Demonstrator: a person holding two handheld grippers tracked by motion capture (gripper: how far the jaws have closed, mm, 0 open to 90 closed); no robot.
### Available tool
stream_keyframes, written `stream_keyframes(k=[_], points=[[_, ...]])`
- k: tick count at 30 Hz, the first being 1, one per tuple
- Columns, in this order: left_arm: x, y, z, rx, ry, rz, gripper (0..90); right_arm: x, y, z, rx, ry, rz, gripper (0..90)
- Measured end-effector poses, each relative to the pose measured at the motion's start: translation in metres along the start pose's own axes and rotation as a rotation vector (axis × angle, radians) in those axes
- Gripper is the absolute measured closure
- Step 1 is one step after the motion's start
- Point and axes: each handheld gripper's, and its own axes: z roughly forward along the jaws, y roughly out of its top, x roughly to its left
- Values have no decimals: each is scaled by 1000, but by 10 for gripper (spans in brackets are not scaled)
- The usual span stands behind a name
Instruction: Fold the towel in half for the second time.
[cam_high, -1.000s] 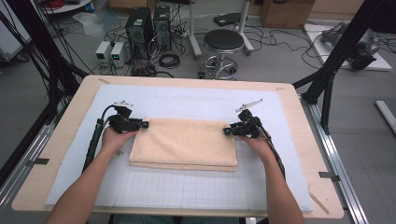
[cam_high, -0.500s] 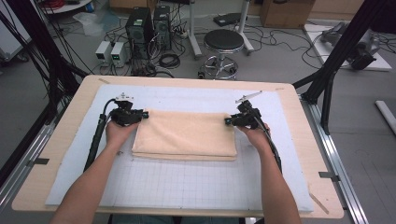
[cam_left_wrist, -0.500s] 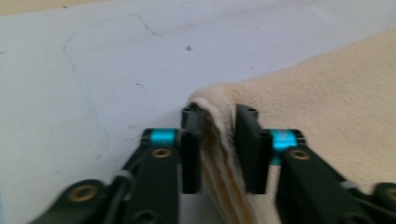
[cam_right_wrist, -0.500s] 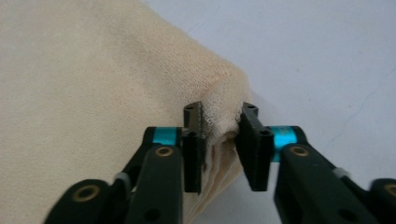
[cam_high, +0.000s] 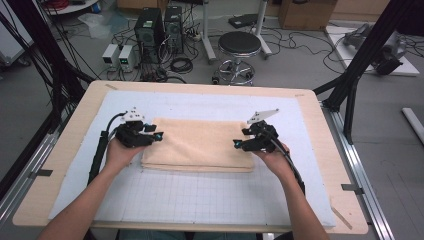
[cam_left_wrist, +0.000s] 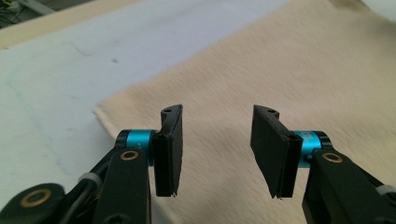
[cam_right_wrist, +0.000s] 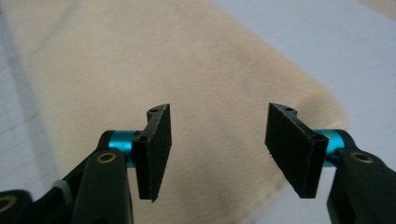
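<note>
A folded beige towel (cam_high: 200, 145) lay flat near the middle of the table (cam_high: 60, 155), on a pale gridded mat (cam_high: 200, 195), its long sides running left to right. The left gripper (cam_high: 156, 136) hung over the towel's left end and the right gripper (cam_high: 238, 145) over its right end, each pointing inward toward the other. This mirrored stance looked suited to working both short ends at once, probably for another fold or for smoothing the cloth, though that is only a judgement.

In the left gripper view the jaws stood apart with nothing between them, and the towel (cam_left_wrist: 280, 79) spread beneath them, its corner just to their left. In the right gripper view the jaws were likewise apart and empty above the towel (cam_right_wrist: 154, 70), whose edge ran down the right side against the mat. Whether either gripper touched the cloth could not be told.

The towel's near edge showed stacked layers, so a grab there would need to catch all of them or just the top one. Bare mat lay on every side: a broad stretch toward the person and narrower strips at the far, left and right margins, well inside the table's wooden border.
</note>
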Motion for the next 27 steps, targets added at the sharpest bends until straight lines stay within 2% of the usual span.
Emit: stream_keyframes(k=[3,5,7,9,12,16,21,27], points=[[-11,-15,1,41,-29,28,537,10,-12,3,16,28,-8,355],[-15,-23,0,62,-37,51,529,13,-15,7,90,36,-7,305],[-16,-29,-2,73,-44,49,522,17,-18,7,114,33,-13,306],[-15,-31,-4,88,-47,58,517,19,-22,4,85,11,-35,317],[-14,-33,-5,91,-51,71,517,15,-34,4,101,11,-17,316],[-14,-36,-4,86,-53,79,516,16,-46,3,81,-4,-31,319],[-14,-39,-5,72,-47,82,516,16,-46,5,84,-3,-45,320],[-15,-39,-6,62,-44,81,512,14,-46,5,79,6,-29,319]])
